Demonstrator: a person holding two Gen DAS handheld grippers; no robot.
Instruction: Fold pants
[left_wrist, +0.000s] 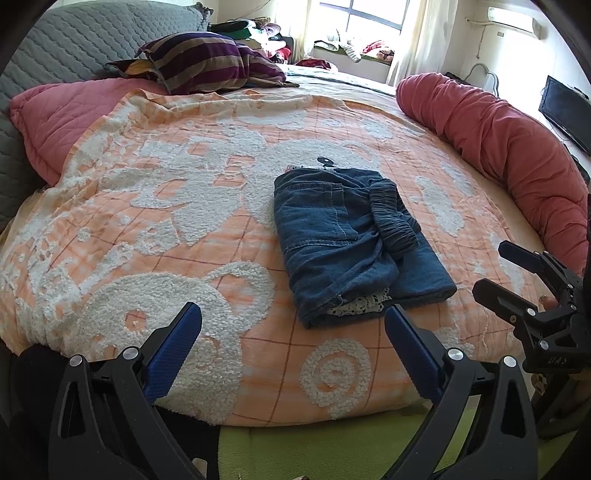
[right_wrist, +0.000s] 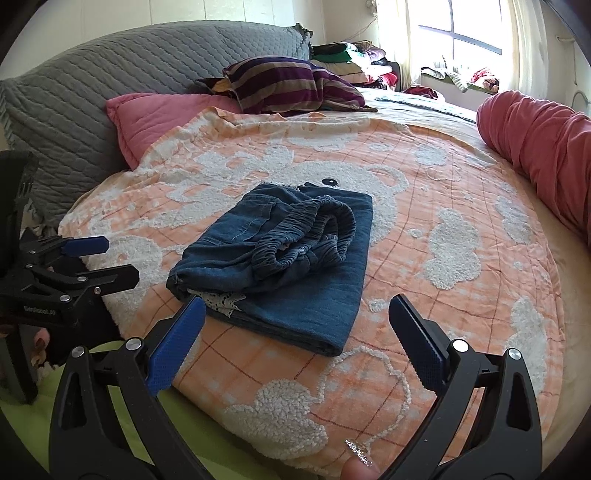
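Observation:
Blue denim pants (left_wrist: 351, 243) lie folded in a compact bundle on the orange and white blanket (left_wrist: 147, 206), elastic waistband on top and a bit of white lace at the near edge. They also show in the right wrist view (right_wrist: 280, 266). My left gripper (left_wrist: 293, 317) is open and empty, near the bed's front edge, short of the pants. My right gripper (right_wrist: 297, 312) is open and empty, just in front of the bundle. The right gripper shows at the right of the left wrist view (left_wrist: 491, 269); the left gripper shows at the left of the right wrist view (right_wrist: 118, 258).
A pink pillow (left_wrist: 66, 114) and a striped pillow (left_wrist: 207, 62) lie at the head of the bed against a grey quilted headboard (left_wrist: 74, 40). A rolled red duvet (left_wrist: 509, 147) lies along the right side. A green sheet (right_wrist: 147, 424) edges the bed's front.

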